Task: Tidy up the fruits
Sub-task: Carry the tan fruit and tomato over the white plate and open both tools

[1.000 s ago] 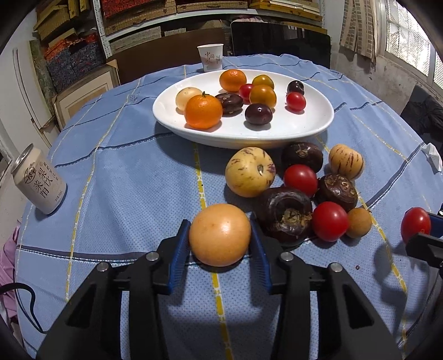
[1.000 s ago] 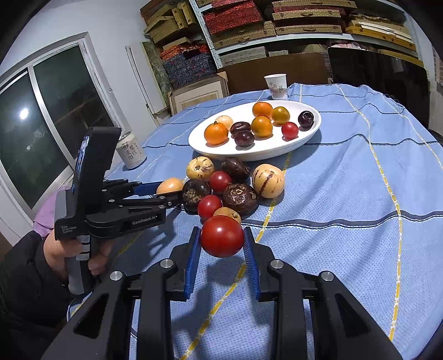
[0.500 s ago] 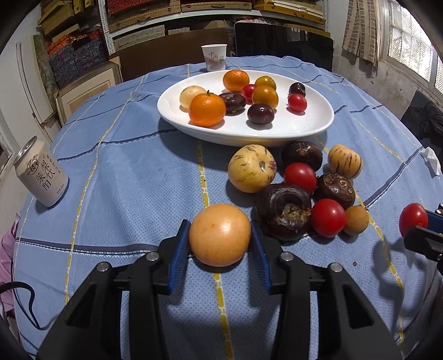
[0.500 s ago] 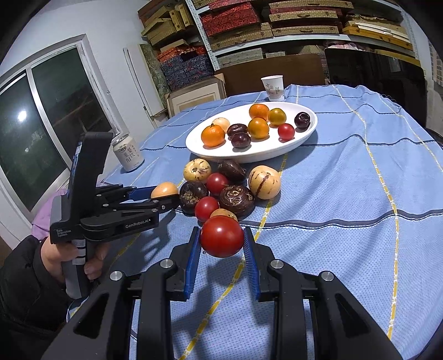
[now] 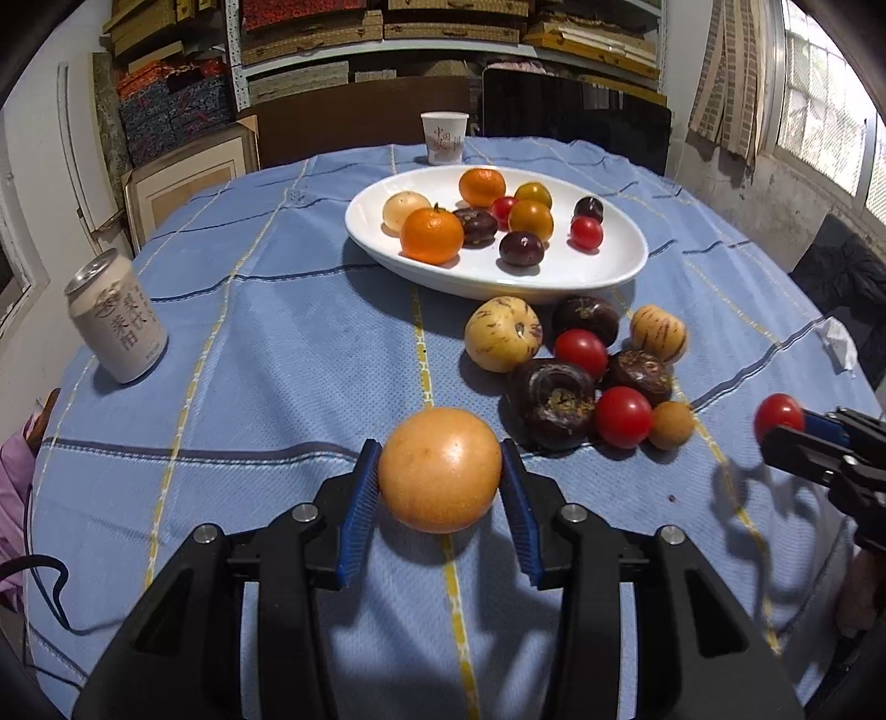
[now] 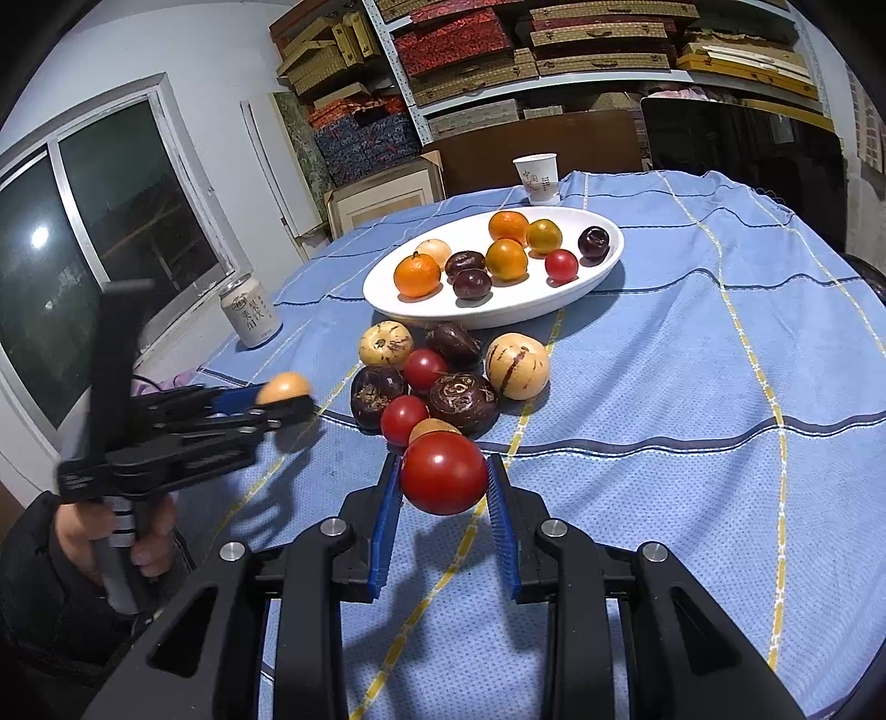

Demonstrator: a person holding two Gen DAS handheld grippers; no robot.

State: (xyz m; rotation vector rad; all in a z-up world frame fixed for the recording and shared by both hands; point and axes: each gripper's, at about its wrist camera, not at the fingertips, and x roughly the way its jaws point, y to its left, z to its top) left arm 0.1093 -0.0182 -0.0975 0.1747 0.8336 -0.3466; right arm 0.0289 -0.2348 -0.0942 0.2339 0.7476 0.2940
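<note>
Blue pads of our left gripper (image 5: 440, 487) clench a pale orange fruit (image 5: 439, 469), held just above the cloth (image 5: 266, 343). Our right gripper (image 6: 444, 487) grips a tomato (image 6: 444, 472) the same way, pads pressed to both its sides. From the left wrist view we see that tomato at the far right edge, past the pile; from the right wrist view we see the left gripper at the left, its fruit small between the tips, with our hand (image 6: 111, 531) around the handle.

Just beyond both grippers lies the pile on the cloth: a small tan fruit (image 5: 671, 425), two tomatoes (image 5: 623, 416), three dark brown wrinkled fruits (image 5: 554, 401) and two yellow striped melons (image 5: 503, 333). They sit close together, several touching.

Behind the pile, and just beside it, stands the white oval plate (image 5: 620, 271). On it we count three oranges (image 5: 432, 235), a pale fruit (image 5: 406, 209), a yellow-green tomato (image 5: 534, 194), two red tomatoes (image 5: 587, 232) and three dark fruits (image 5: 521, 248).

Off to the left, well apart from the fruit, a can (image 5: 117, 324) stands upright. At the table's far edge, behind the plate, stands a paper cup (image 5: 444, 138). Shelves (image 6: 554, 50) of boxes fill the back wall.
</note>
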